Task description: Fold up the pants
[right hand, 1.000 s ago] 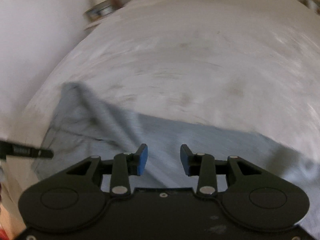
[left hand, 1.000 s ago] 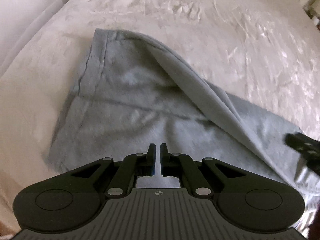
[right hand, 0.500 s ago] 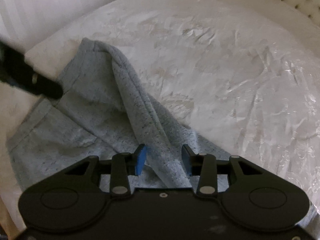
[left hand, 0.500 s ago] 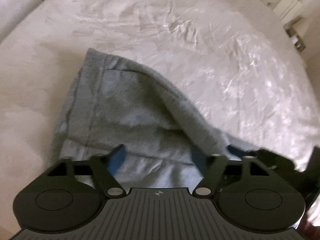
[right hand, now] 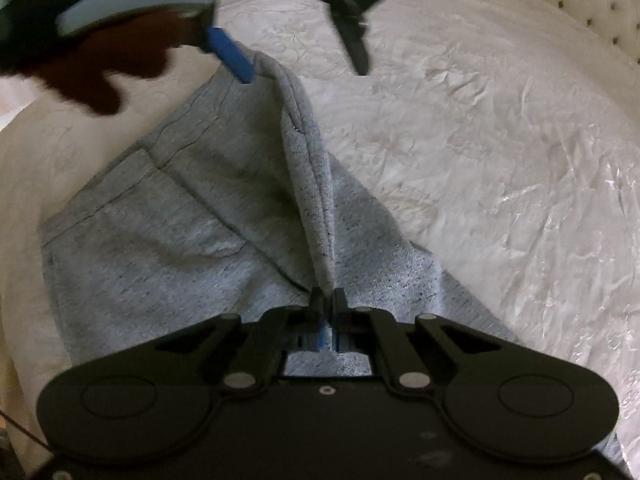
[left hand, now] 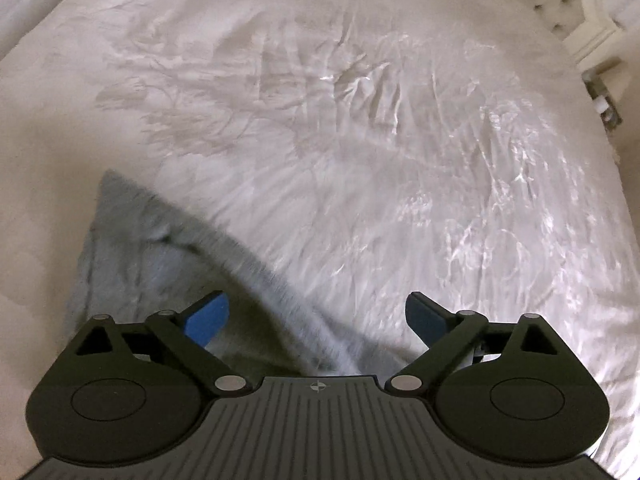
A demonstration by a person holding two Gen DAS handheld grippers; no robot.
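Showing a hand-over of grip on the pants (right hand: 192, 216), which lie grey and partly doubled on the white bedspread (right hand: 480, 128) near its edge. The right gripper (right hand: 329, 300) has just shut: half a second ago its jaws stood apart astride a raised ridge of cloth, and now they are pinched on the near end of that ridge, with fabric visible between the blue pads. The left gripper (left hand: 316, 316) has done the reverse — a second ago it was closed at the cloth, and now its jaws are opening wide, with nothing pressed between them; the sloping fold merely passes under the gap. In the right wrist view it appears at the top of the frame, blurred, its blue finger (right hand: 234, 58) at the far end of the ridge beside the waistband corner; whether that finger touches the cloth cannot be told. The left wrist view has also shifted: less of the pants and more bare bedspread fills it than before, and the headboard (left hand: 560, 4) now shows at the upper right. Judged from this, the ridge — a fold line running from the far corner to the right gripper — is now controlled from one end only. The left gripper is probably free to seek a new hold, so that both ends can be carried over together; the fold itself is not yet laid flat.
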